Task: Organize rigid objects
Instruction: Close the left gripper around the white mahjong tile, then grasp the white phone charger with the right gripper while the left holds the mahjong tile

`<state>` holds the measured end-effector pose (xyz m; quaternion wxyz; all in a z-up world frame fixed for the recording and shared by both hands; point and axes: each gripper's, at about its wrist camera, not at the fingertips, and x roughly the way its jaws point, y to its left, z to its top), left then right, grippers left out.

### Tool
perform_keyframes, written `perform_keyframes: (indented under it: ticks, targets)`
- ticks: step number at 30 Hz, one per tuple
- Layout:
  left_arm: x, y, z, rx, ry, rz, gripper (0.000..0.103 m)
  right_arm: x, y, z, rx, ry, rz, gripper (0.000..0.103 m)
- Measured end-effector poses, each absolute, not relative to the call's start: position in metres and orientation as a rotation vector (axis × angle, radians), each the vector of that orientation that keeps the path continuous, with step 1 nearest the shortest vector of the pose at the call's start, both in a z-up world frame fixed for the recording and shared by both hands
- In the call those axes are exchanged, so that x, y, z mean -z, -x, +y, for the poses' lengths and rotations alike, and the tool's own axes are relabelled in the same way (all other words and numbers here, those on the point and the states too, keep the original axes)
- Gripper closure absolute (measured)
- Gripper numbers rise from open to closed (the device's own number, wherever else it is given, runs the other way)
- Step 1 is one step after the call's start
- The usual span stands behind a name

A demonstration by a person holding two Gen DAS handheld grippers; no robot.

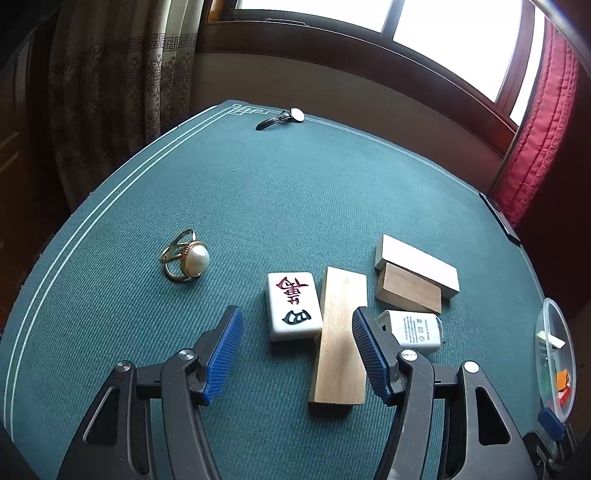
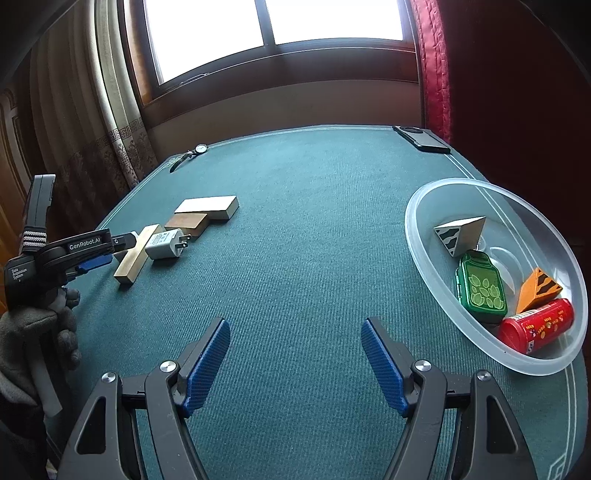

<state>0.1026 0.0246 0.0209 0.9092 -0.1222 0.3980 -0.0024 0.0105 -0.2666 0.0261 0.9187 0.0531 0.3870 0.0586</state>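
Bowl [image 2: 417, 206]: striped wedges, green tin [image 2: 482, 291], red can [image 2: 535, 328] contained. Left tool [image 1: 297, 350], marked "GenRobot.AI", spread; right tool [image 2: 295, 354] spread.

A home room, this: patterned curtains [image 1: 122, 74] hang beside a wood-framed window [image 2: 273, 26], and a green felt game table [image 1: 258, 206] carries a mahjong tile [image 1: 293, 305].

Left gripper [image 1: 297, 354] jaws wide apart, gloved hand [image 2: 37, 332] holding; right gripper [image 2: 295, 363] likewise.
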Motion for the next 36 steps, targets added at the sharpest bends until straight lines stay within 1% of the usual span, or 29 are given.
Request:
perform_keyframes:
  ticks: [10, 14, 16, 20, 21, 36]
  targets:
    - [-0.014, -0.112, 0.038, -0.040, 0.207, 0.807, 0.042, -0.022, -0.015, -0.264, -0.122, -0.105, 0.816, 0.026]
    - [-0.011, -0.113, 0.037, -0.054, 0.174, 0.811, 0.045, -0.021, -0.017, -0.261, -0.127, -0.100, 0.822, 0.026]
    - [-0.011, -0.115, 0.035, -0.046, 0.168, 0.809, 0.050, -0.020, -0.019, -0.259, -0.130, -0.095, 0.826, 0.026]
    - [-0.012, -0.121, 0.028, -0.006, 0.151, 0.810, 0.069, -0.020, -0.021, -0.252, -0.139, -0.077, 0.829, 0.026]
    - [-0.012, -0.121, 0.026, 0.003, 0.145, 0.808, 0.072, -0.020, -0.022, -0.250, -0.141, -0.072, 0.829, 0.026]
    - [-0.018, -0.093, 0.044, 0.001, 0.241, 0.734, 0.072, -0.026, -0.060, -0.210, -0.233, -0.064, 0.866, 0.026]
